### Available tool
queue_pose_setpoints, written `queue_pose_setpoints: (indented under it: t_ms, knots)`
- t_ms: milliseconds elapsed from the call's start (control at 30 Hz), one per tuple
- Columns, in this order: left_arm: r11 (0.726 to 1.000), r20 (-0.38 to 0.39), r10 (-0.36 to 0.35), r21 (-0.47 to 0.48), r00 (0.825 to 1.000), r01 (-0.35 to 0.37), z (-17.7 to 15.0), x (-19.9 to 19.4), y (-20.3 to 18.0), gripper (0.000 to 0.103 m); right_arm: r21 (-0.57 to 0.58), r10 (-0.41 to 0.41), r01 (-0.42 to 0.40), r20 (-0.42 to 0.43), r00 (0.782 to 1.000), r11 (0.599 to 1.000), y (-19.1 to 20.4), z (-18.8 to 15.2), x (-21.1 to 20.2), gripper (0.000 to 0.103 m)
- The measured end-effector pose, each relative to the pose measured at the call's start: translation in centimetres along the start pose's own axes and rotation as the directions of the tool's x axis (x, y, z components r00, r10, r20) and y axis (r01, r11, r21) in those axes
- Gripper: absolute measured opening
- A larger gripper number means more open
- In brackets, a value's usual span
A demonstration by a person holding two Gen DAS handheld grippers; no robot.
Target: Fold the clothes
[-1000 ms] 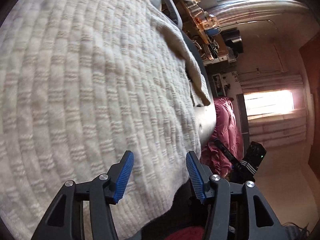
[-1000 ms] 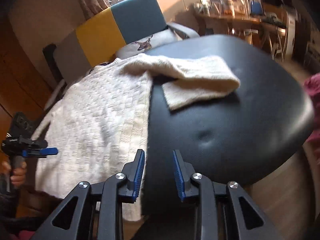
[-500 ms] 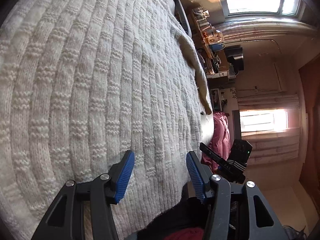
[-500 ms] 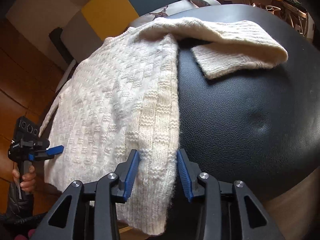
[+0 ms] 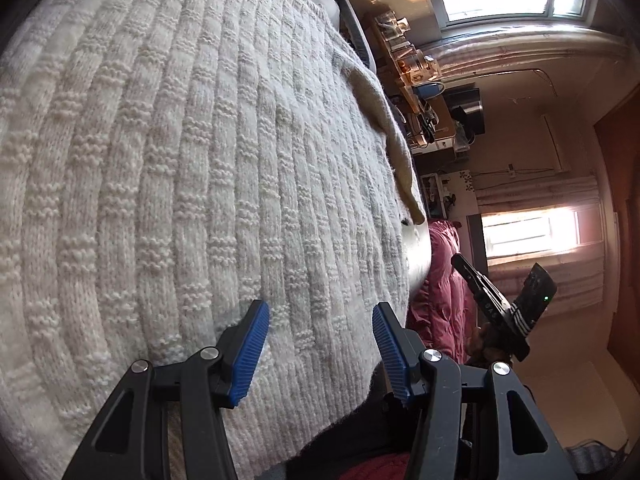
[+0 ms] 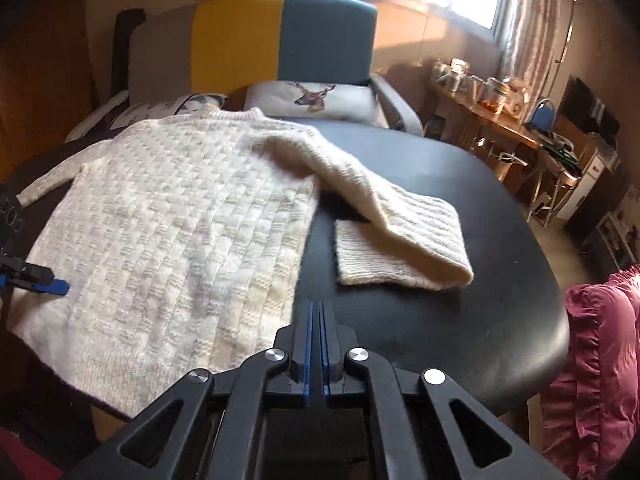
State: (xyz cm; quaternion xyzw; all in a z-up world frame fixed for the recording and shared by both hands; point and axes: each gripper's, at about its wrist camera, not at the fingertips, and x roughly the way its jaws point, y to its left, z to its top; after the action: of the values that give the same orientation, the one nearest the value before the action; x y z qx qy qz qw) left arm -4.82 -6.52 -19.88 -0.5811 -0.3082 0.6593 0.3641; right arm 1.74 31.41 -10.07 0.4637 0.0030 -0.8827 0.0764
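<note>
On the black bench [image 6: 480,300], a cream knitted sweater [image 6: 180,232] lay spread flat, one sleeve [image 6: 400,232] doubled over; the right tool [image 6: 316,344] was pressed together at its hem corner, apparently pinching it, while the left tool [image 5: 320,344], spread, straddled the opposite hem, presumably for lifting
</note>
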Motion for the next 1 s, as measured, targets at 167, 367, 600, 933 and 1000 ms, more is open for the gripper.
queue_pose_setpoints:
  t_ms: [167, 367, 600, 933, 1000]
  knots:
    - [1.000, 0.004, -0.004, -0.009, 1.000, 0.004, 0.1, 0.1, 0.1, 0.055, 0.125, 0.249, -0.238, -0.075, 0.966, 0.963, -0.4, -1.0, 2.1, 0.025]
    - [1.000, 0.006, -0.008, -0.014, 1.000, 0.008, 0.3, 0.2, 0.2, 0.055, 0.147, 0.263, -0.252, -0.061, 0.963, 0.957, 2.0, -2.7, 4.7, 0.030]
    - [1.000, 0.010, -0.017, -0.009, 1.000, 0.017, 0.1, 0.2, 0.5, 0.055, 0.006, 0.299, -0.299, -0.043, 0.953, 0.954, 4.6, -4.1, 5.4, 0.081]
    - [1.000, 0.012, -0.018, -0.005, 1.000, 0.018, 0.2, 0.3, 0.5, 0.055, 0.113, 0.268, -0.263, -0.038, 0.963, 0.958, 2.4, -4.6, 1.6, 0.070]
    - [1.000, 0.012, -0.022, -0.007, 1.000, 0.022, 0.3, 0.4, 0.5, 0.055, 0.189, 0.295, -0.279, -0.062, 0.954, 0.942, 0.1, -5.0, 1.1, 0.070]
